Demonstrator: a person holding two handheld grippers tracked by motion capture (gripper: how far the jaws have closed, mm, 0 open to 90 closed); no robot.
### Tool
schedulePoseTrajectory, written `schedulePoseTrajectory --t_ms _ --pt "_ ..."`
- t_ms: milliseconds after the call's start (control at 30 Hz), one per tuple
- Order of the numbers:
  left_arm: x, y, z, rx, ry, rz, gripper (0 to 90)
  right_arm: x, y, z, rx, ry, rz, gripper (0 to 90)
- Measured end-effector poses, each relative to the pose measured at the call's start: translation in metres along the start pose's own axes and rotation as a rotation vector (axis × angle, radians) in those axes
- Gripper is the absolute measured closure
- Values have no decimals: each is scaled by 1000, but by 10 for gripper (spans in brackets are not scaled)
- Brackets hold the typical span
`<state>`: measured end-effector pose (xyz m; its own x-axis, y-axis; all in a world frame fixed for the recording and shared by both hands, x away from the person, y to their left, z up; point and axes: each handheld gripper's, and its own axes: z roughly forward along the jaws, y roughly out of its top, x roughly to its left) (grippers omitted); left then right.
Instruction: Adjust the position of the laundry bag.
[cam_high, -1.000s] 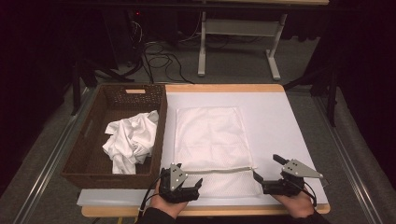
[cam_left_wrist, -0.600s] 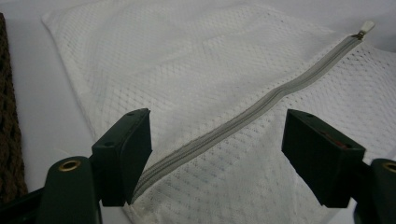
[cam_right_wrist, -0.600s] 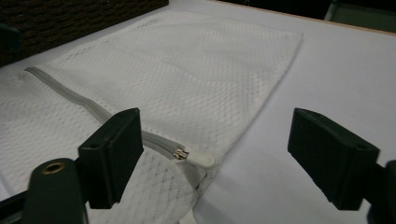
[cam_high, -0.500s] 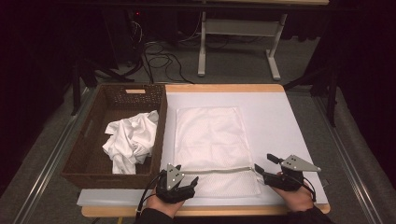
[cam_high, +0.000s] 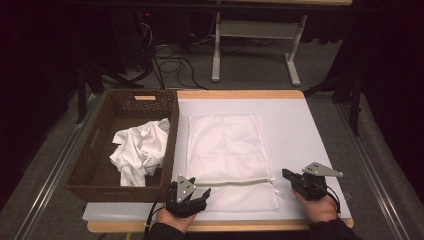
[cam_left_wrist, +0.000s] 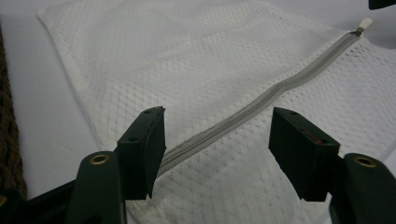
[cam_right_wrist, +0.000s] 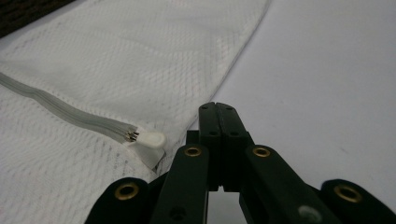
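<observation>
A white mesh laundry bag (cam_high: 225, 147) lies flat on the white mat, its grey zipper (cam_high: 235, 182) running across near the front edge. My left gripper (cam_high: 206, 192) is at the zipper's left end. In the left gripper view its jaws (cam_left_wrist: 217, 135) stand open astride the zipper (cam_left_wrist: 261, 100); they have just been closing, and the pads are clear of the mesh. My right gripper (cam_high: 285, 173) is at the bag's right edge, shut (cam_right_wrist: 218, 109) with nothing between its jaws. The white zipper pull (cam_right_wrist: 150, 140) lies just to their left.
A brown wicker basket (cam_high: 95, 172) stands at the left of the table with a crumpled white cloth (cam_high: 137, 150) inside. The white mat (cam_high: 300, 130) is bare to the right of the bag. Table legs and cables are on the floor beyond.
The right gripper's jaws have closed and it has edged in toward the zipper's right end. The left gripper's jaws have narrowed over the zipper. The bag has stayed in place.
</observation>
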<state>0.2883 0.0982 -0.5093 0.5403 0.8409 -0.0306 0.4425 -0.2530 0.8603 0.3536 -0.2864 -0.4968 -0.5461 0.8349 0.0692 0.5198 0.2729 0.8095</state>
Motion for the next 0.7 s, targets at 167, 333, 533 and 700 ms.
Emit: schedulePoseTrajectory --t_ms 167,333,533,700 --pt "-1 0 -1 -5 17 12 350 6 -2 10 46 31 -12 900" --pt "1 -1 0 5 18 7 351 19 0 12 40 53 -55 897" --pt "1 -2 5 59 49 9 349 28 3 20 46 59 -77 785" --pt "2 -4 8 90 63 -1 340 22 5 31 86 32 -31 563"
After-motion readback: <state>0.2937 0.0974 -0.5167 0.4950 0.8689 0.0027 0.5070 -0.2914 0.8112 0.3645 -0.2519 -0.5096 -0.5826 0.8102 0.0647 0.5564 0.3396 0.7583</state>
